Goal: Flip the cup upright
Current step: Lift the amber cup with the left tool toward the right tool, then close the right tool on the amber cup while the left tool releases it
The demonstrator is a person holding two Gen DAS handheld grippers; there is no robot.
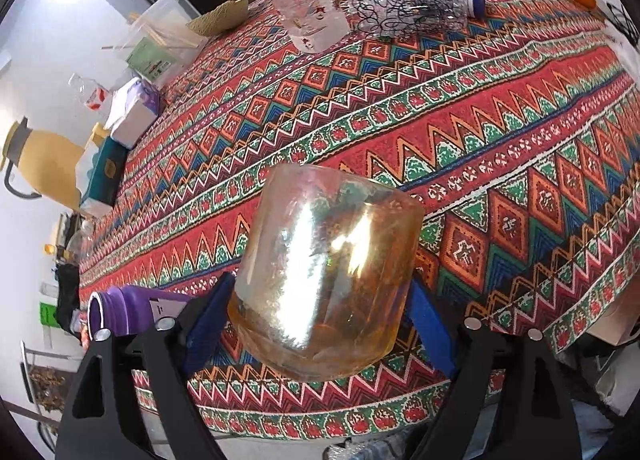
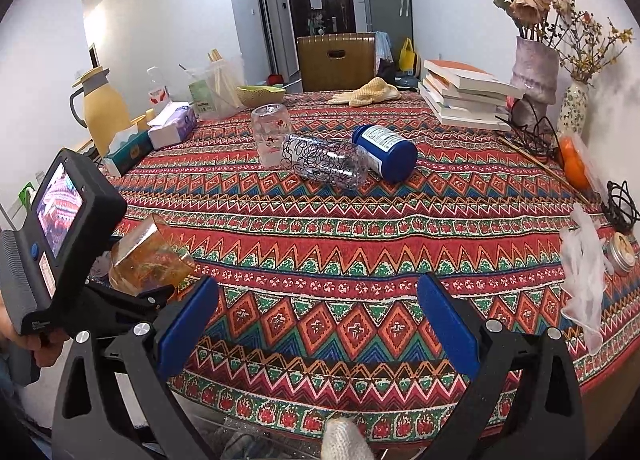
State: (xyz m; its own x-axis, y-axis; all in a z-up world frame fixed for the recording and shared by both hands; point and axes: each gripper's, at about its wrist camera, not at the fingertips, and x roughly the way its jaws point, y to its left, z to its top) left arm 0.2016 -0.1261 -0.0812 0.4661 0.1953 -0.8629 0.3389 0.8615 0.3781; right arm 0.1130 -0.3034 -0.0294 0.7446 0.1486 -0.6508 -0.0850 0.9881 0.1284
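My left gripper (image 1: 320, 320) is shut on an amber glass cup (image 1: 328, 272), its blue pads on both sides, holding it tilted above the patterned tablecloth (image 1: 480, 147). The same cup (image 2: 150, 256) shows at the left of the right wrist view, held off the table by the left gripper (image 2: 132, 296). My right gripper (image 2: 318, 320) is open and empty over the table's near edge. A clear printed glass (image 2: 270, 133) stands upside down at the far middle; it also shows in the left wrist view (image 1: 310, 13).
A clear scribble-patterned bottle (image 2: 324, 161) and a blue bottle (image 2: 386, 149) lie on their sides mid-table. Books (image 2: 464, 95), vases (image 2: 534, 75), an orange (image 2: 574, 163) and a plastic glove (image 2: 584, 272) line the right. Tissue boxes (image 2: 172, 125) and a yellow jug (image 2: 104, 111) stand left.
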